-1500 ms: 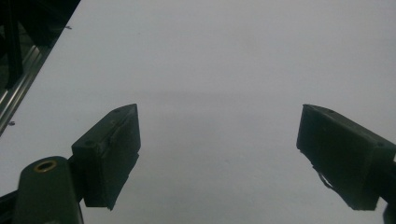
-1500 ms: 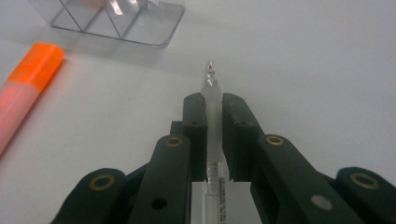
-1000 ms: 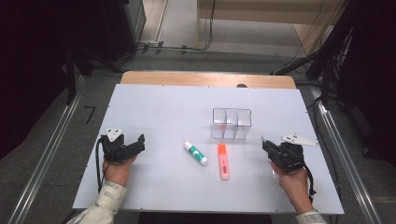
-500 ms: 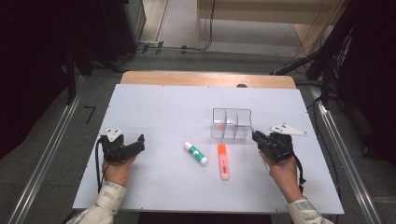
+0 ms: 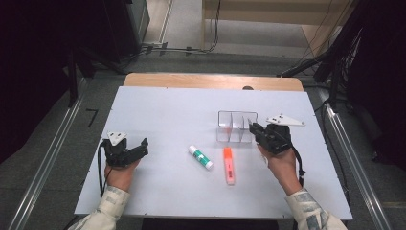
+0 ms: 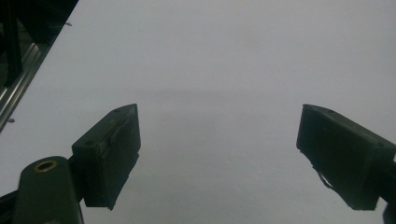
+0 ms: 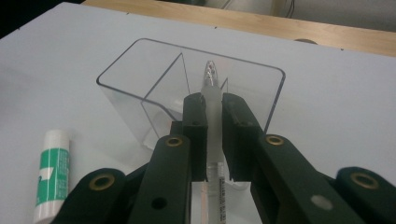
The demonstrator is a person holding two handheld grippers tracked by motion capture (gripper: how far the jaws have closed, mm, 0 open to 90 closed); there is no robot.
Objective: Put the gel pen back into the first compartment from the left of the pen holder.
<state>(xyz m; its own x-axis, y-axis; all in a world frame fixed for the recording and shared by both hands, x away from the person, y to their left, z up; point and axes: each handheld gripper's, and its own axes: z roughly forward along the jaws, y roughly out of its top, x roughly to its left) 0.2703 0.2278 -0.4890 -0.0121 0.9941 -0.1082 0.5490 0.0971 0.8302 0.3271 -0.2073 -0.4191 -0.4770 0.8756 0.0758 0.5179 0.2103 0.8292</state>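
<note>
Item: clear pen (image 7: 212, 100), clamped in right tongs (image 7: 213, 105), long axis pointing ahead at the clear 3-compartment organizer (image 7: 154, 79), just beyond. Left tongs (image 6: 217, 156) apart, empty, low over the desk (image 5: 163, 110), well apart from it.

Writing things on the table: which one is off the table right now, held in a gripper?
The clear pen, clamped in the right gripper at the clear organizer. The orange highlighter and the green-and-white glue stick lie flat, untouched.

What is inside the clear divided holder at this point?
The holder looks empty, with bare floor in its compartments. The right gripper, clamped on a clear pen, covers part of the middle, so that spot is hidden.
</note>
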